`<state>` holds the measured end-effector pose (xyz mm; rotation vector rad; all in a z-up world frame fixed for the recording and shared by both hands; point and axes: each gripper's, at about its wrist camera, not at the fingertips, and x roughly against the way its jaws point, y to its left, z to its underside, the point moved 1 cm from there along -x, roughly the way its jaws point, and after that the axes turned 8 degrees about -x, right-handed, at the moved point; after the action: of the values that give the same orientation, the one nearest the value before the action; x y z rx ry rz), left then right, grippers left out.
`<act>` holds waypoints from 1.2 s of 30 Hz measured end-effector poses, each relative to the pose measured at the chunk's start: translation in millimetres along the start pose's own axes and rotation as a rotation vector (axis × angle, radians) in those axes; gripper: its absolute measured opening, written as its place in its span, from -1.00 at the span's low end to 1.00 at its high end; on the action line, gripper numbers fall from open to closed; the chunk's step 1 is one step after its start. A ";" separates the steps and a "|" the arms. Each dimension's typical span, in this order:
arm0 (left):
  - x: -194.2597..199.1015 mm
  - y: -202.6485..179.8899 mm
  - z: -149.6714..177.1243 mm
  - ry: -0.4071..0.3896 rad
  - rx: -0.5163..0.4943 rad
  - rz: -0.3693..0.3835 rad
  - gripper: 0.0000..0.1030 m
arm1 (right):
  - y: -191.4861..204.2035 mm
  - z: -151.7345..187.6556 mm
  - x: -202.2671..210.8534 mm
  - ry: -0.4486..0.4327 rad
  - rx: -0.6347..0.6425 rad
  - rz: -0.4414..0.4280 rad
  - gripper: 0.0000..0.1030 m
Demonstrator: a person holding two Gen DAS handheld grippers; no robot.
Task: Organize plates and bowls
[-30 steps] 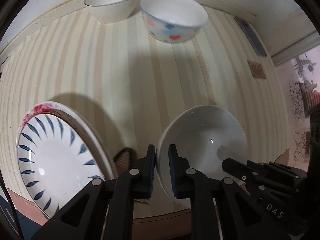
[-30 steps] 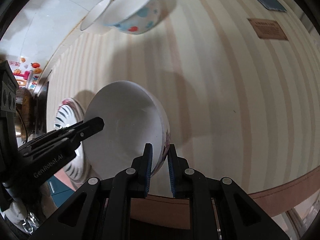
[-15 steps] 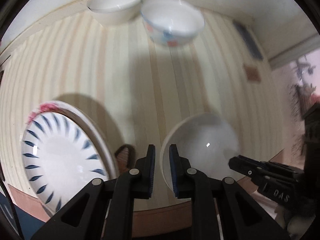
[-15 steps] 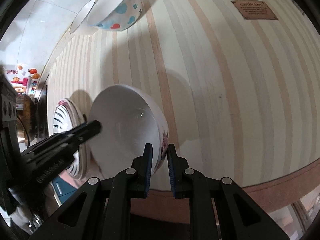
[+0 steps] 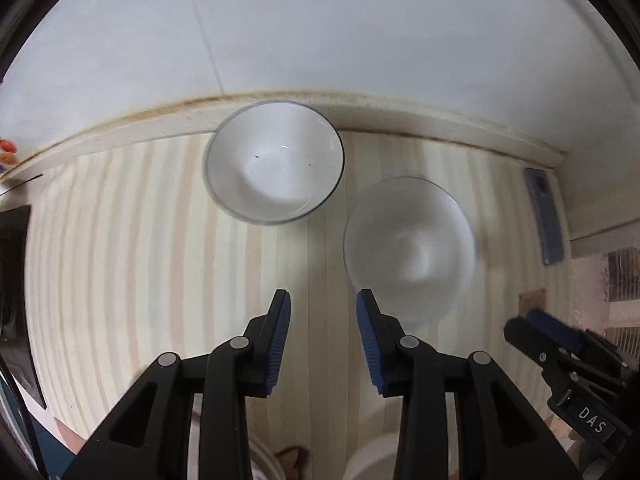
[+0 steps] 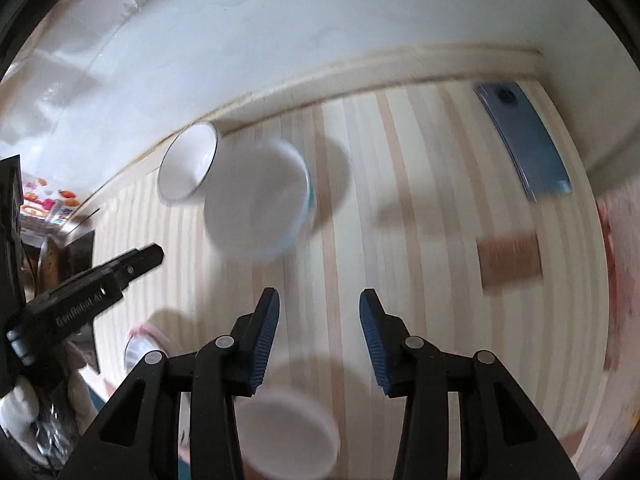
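One brown label [image 6: 510,260], right wrist view only.

Three bowls stand on the desk [image 5: 140,240]. Two are at the far edge: one plain white bowl [image 5: 275,163] with a thin dark rim, and just to its right one bowl with a blue rim [image 6: 260,210], blurred in both views. The third bowl [image 6: 286,432] sits near, at the bottom of the right wrist view, its rim also blurred. One plate [image 6: 138,346] shows at the near left, only a pink-edged sliver of it. One blue phone [image 6: 524,140] lies at the far right. One brown card [image 6: 510,260] lies nearer on the right. Two hand-held grippers appear: the left hand-held gripper [image 5: 323,304] and the right hand-held gripper [image 6: 319,300].
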<state>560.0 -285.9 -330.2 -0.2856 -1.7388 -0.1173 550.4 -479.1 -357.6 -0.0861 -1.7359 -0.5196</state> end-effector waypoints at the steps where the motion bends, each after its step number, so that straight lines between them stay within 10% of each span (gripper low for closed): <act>1: -8.1 1.0 -5.6 0.022 0.005 0.008 -0.38 | 3.1 -12.4 -7.8 0.009 0.009 0.010 -0.13; 8: -58.6 -1.7 -28.8 0.152 0.037 0.059 -0.39 | 12.8 -60.6 -69.4 0.104 0.006 0.007 -0.15; 12: -66.4 -5.1 -31.7 0.143 0.045 0.080 -0.70 | 12.9 -66.1 -94.3 0.149 -0.016 -0.022 -0.74; 36: -13.4 -3.7 7.4 0.036 0.037 0.165 -0.76 | -10.1 -43.6 -69.5 0.136 -0.081 -0.155 -0.77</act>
<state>554.2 -289.4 -344.4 -0.3962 -1.6728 0.0293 603.2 -489.6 -420.2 0.0269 -1.5967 -0.6941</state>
